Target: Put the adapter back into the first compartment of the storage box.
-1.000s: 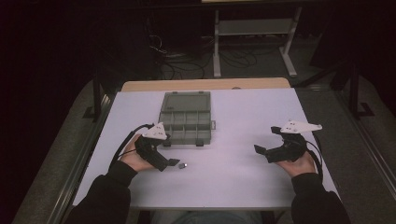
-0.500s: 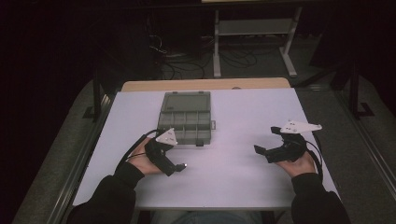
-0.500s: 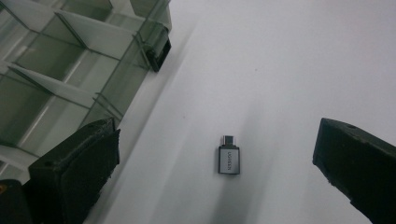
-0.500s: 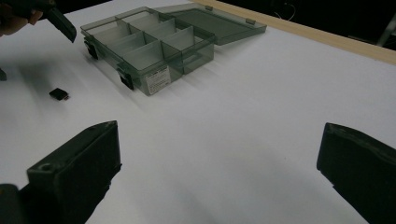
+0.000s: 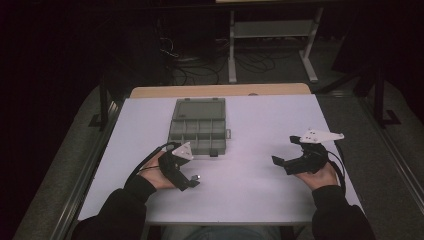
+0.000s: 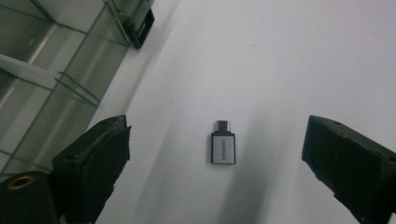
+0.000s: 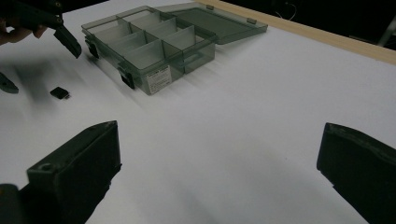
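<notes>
Left gripper [image 6: 217, 154] dropped over the adapter [image 6: 223, 147] near table's [image 5: 250, 200] front edge, jaws closing, untouched; right gripper [image 7: 219, 172] idle, apart.

One word reads clearly here: "UGREEN", printed in small dark letters along the flat top face of the small silver metal plug adapter [image 6: 223, 148] lying on the white table in the left gripper view. Over in the right gripper view, there's a white rectangular sticker [image 7: 158, 76] on the front wall of the smoky grey transparent plastic compartment box [image 7: 154, 44], with dark print on it, but it's too small and blurred to read.
</notes>
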Demonstrator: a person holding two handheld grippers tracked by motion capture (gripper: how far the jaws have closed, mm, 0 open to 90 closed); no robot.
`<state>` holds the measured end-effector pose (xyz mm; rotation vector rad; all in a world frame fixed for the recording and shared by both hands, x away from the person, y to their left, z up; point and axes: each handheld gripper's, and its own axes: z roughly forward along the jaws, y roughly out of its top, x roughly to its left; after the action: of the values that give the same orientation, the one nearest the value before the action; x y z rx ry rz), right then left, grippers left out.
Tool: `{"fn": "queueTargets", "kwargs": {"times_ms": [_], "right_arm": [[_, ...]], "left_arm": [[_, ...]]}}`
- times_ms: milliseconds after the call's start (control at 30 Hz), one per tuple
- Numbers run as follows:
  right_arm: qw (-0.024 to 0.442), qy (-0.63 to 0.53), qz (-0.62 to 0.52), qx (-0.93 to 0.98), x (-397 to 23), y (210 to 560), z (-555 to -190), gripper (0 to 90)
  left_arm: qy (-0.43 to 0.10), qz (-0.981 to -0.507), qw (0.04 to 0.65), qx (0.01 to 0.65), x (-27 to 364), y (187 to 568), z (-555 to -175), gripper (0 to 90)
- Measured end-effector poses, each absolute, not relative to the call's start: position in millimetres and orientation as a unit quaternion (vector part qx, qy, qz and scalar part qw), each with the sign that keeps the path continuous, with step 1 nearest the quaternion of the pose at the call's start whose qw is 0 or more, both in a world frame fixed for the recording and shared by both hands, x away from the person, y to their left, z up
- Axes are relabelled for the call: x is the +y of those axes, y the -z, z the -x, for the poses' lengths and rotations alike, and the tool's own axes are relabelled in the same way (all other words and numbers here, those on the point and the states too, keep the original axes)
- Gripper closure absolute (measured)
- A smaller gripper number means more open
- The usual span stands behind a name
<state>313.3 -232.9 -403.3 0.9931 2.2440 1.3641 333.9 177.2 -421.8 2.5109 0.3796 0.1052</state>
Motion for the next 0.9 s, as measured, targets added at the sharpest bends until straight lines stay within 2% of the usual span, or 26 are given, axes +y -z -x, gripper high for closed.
{"fn": "queueTargets", "kwargs": {"times_ms": [467,500,867,900], "right_arm": [[0.164,-0.481,-0.348,0.788,-232.7,402.3,-312.7,0.0],[0.163,-0.482,-0.348,0.788,-232.5,402.2,-312.7,0.0],[0.162,-0.483,-0.346,0.788,-232.8,401.8,-312.7,0.0],[0.159,-0.483,-0.345,0.789,-232.6,402.0,-312.7,0.0]], "left_arm": [[-0.015,-0.95,0.284,0.127,176.7,427.5,-334.2,31.4],[-0.016,-0.95,0.283,0.128,175.8,428.0,-334.0,35.9],[-0.013,-0.955,0.272,0.118,173.7,432.2,-334.6,51.5],[-0.012,-0.955,0.272,0.118,173.8,432.5,-334.7,55.7]]}}
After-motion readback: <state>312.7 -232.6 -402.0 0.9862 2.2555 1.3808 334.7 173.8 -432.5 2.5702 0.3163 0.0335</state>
